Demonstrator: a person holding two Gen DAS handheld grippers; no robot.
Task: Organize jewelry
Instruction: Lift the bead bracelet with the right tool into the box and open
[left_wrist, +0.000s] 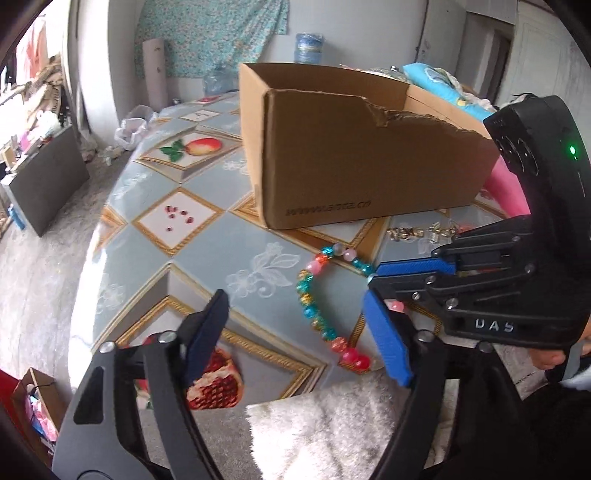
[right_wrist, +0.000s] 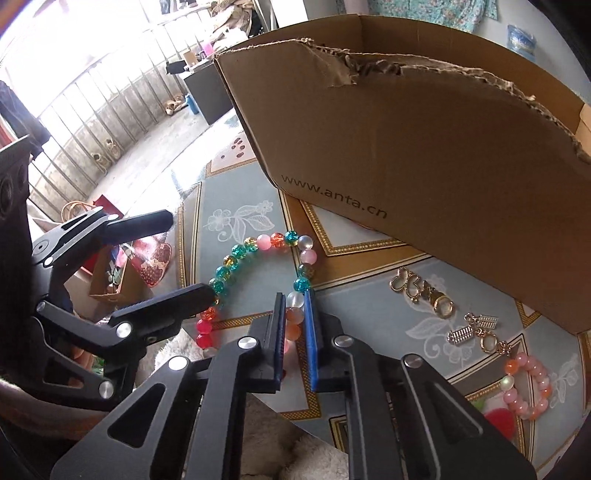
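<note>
Progress: early | right gripper jaws clenched on beaded necklace near worktop front edge | left gripper jaws released | gold charms, pink bracelet outside cardboard box

The right gripper points steeply downward with its blue-padded jaws drawn nearly together, pads clamped on beads of the bead necklace. The left gripper tilts downward beside it, jaws spread apart, pads clear of any object. A fingertip shows behind the right gripper's body.
</note>
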